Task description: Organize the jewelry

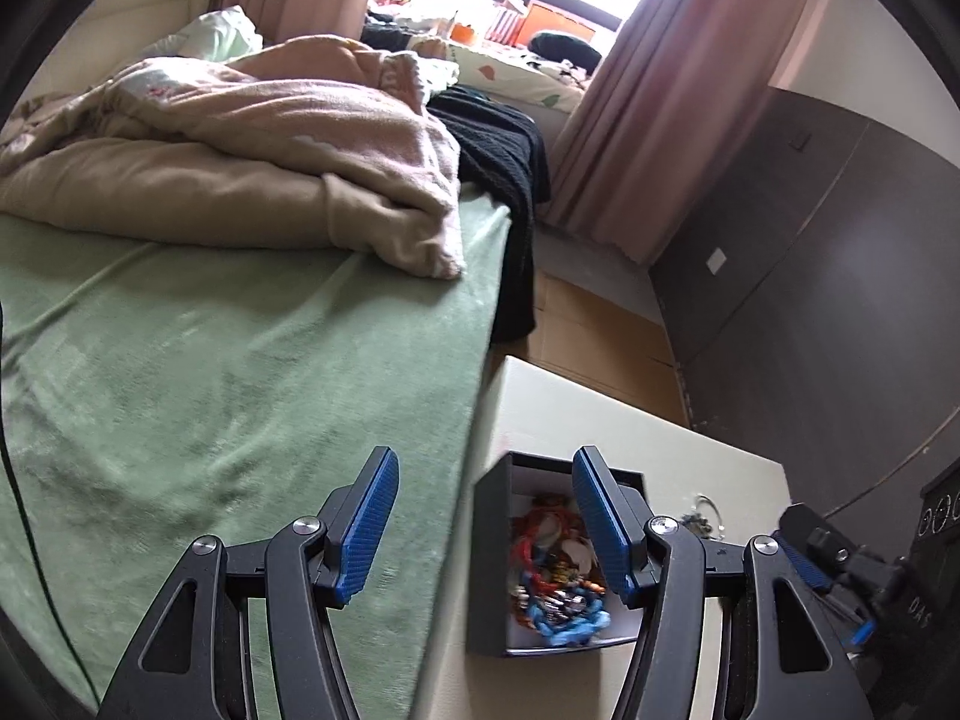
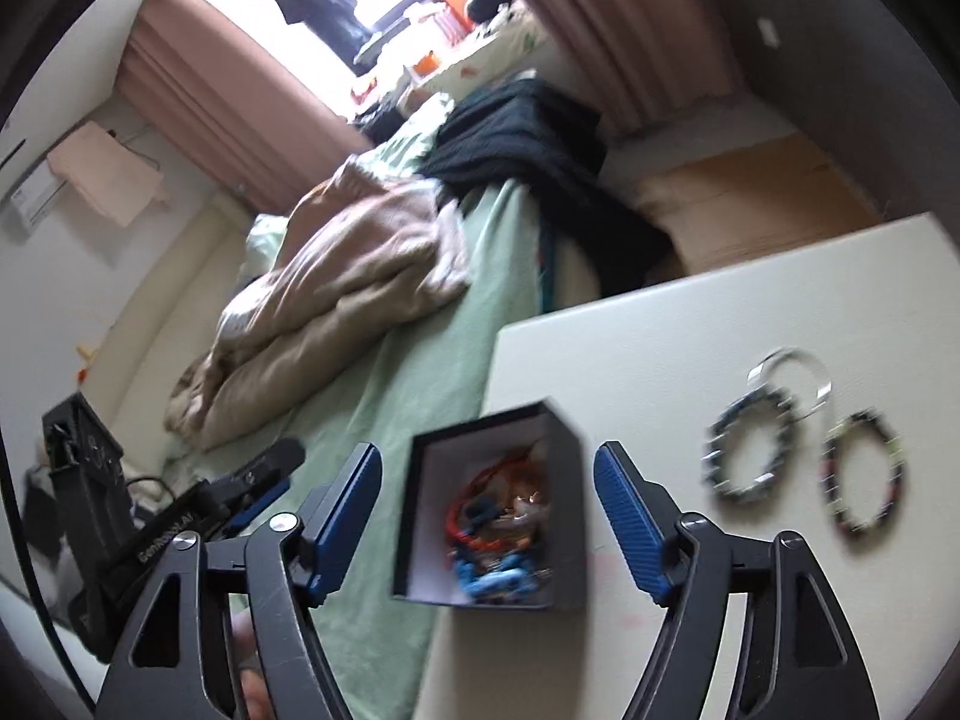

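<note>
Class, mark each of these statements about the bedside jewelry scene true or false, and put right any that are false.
1. The dark box on the white tabletop holds a tangle of colourful jewelry. True.
2. Two beaded bracelets lie inside the box. False: they lie on the tabletop, outside the box, next to a silver bangle.
3. The right gripper is clamped on a bracelet. False: its jaws stand wide apart and hold nothing.
4. The left gripper is open and empty. True.
5. The bed has a green sheet with a crumpled beige blanket on it. True.
</note>
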A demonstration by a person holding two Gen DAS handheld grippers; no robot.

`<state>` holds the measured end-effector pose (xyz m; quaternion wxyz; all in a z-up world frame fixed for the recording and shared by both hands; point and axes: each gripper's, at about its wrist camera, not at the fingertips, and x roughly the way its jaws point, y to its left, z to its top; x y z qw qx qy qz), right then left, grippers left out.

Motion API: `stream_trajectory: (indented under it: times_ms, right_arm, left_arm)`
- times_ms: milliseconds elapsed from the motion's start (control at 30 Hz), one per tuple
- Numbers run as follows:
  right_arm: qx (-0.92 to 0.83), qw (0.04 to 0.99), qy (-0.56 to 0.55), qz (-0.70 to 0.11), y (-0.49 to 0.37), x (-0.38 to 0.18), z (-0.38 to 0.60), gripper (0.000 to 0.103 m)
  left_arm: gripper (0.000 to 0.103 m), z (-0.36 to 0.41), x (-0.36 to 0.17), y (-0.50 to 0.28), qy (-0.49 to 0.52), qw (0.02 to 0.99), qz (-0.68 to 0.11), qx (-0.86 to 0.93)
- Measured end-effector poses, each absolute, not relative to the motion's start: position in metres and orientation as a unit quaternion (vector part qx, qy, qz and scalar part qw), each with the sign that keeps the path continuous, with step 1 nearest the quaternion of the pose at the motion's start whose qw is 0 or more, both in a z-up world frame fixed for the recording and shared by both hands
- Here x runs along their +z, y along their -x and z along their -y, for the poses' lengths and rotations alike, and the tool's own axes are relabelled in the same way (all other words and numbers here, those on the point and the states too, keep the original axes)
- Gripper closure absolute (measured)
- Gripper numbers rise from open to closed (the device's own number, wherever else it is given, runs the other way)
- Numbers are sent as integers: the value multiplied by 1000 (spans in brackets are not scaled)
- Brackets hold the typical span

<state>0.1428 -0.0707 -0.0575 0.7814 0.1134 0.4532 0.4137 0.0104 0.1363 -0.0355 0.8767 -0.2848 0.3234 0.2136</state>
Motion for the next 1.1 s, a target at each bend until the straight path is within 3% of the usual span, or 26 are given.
stream_trajectory:
  times_ms: [133,200,467,600,1100]
  right_arm:
    - [394,794,-115,-448,-150,-49,98,23]
    - [387,797,-120,-447,-152,-46,112,22]
    - [357,820,-130,-429,-151,-27,159,10]
    - [319,837,-129,-426,-155,-26,179,1]
    - [261,866,-162,-396,-186,-24,252,0]
  left_arm:
    - [36,-118,-31,-18,279,887,-320,182]
    - [24,-105,-27,-22,270,895,-315,166]
    - [1,-59,-16,-36,262,913,-293,107]
    - [1,-36,-16,-46,245,918,-300,84]
    - [1,30,-7,-105,165,925,-340,39]
